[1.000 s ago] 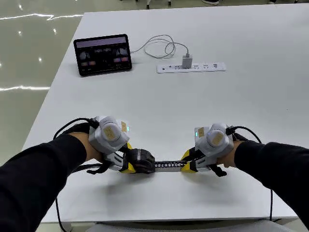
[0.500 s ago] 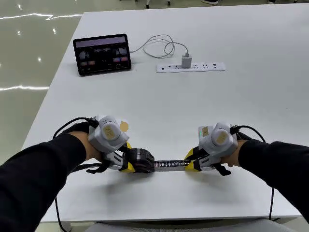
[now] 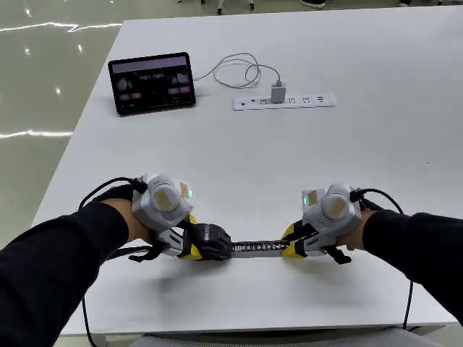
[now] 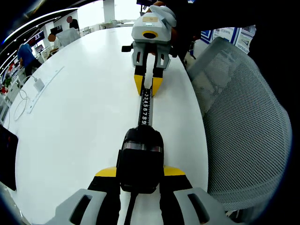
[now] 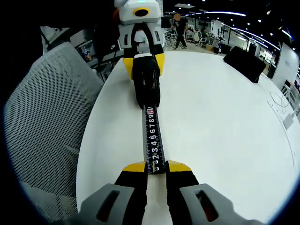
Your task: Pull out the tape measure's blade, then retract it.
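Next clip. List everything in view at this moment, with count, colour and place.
tape measure: one, black, near edge, centre-left
blade: one, pale with black numbers, drawn out a short way rightward
tablet: one, black, screen lit, far left
power strip: one, white, far centre
charger: one, white, plugged into the strip
cable: one, white, looped behind the charger
table: one, white
mesh chair: one, grey, beside the near edge
sleeves: two, black
left gripper: grey, yellow tips, shut on the tape measure
right gripper: same colours, shut on the blade's end
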The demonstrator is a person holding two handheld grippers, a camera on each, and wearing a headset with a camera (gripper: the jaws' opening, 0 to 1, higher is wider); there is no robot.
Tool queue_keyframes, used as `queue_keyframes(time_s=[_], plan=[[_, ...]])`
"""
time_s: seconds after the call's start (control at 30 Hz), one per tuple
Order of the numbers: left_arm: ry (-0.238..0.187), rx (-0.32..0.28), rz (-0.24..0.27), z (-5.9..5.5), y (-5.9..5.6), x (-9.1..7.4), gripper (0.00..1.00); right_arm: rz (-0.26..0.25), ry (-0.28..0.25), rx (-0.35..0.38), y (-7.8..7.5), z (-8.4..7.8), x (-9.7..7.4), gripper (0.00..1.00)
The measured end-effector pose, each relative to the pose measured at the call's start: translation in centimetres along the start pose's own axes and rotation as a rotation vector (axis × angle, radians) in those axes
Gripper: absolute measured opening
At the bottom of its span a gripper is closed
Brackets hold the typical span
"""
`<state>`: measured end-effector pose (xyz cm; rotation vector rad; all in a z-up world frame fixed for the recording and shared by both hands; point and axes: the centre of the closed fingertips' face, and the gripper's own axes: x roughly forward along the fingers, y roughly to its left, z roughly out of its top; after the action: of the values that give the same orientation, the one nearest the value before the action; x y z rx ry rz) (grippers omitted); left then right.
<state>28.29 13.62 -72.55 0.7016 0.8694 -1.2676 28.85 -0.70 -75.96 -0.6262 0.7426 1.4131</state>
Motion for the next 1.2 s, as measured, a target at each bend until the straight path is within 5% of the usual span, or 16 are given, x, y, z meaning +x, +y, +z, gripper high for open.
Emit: queue_keyframes(time_s=[1.2], plan=[[0.01, 0.001, -0.003, 0.0, 0.0, 0.0, 0.27, -0.021, 0.013, 0.024, -0.4, -1.9, -1.5, 0.1]])
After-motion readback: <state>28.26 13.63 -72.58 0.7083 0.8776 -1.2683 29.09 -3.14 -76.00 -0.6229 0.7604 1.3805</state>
